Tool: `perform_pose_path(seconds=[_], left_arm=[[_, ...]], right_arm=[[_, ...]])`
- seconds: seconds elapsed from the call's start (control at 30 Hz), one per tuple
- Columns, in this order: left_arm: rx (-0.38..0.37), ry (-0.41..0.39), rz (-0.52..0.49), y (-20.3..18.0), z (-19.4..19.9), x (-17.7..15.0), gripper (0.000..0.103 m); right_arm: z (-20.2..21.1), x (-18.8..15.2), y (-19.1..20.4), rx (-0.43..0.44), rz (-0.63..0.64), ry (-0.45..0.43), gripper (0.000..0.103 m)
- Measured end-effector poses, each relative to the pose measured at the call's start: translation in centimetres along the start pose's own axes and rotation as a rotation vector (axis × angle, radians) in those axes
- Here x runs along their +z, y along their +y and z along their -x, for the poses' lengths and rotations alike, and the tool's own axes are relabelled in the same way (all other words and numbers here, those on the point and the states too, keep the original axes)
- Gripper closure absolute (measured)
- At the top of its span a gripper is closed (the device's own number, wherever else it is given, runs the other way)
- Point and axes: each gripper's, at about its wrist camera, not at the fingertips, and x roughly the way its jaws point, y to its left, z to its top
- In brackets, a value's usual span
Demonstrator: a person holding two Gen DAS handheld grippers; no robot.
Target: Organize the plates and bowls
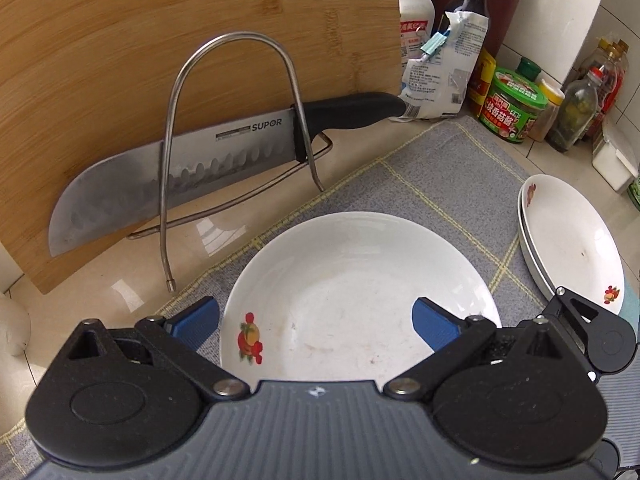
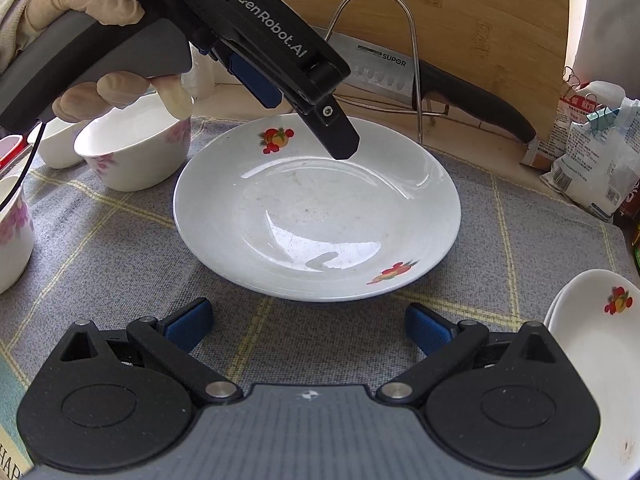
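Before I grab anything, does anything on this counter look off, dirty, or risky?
The white fruit-print plate on the grey checked mat shows faint smudges and specks in its well. Behind it, the steel kitchen knife rests bare-bladed across the wire rack. Nothing looks spilled or broken.

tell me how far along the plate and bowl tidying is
Partly done. A stack of plates already sits at the right on the grey mat. In hand: nothing yet. The left gripper hovers open over the lone plate and the right gripper is open just short of it. Left: that plate looks due to join the stack, and the bowls at the left remain unstacked.
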Motion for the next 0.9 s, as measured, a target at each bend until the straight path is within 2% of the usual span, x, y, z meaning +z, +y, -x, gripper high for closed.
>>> perform_pose_path(seconds=[0.2,0.3,0.9], left_arm=[[-0.005,0.022,-0.006,0.2,-1.1,0.8,0.003],[-0.016,0.039,-0.002,0.4,-1.7,1.1,0.008],[-0.042,0.109,-0.025,1.1,-3.3,1.7,0.018]], right_arm=[[0.0,-0.1,-0.1,0.003,0.006,-0.013,0.000],[0.1,-0.1,-0.1,0.000,0.002,-0.015,0.000],[-0.4,0.3,-1.0,-0.020,-0.016,-0.033,0.000]])
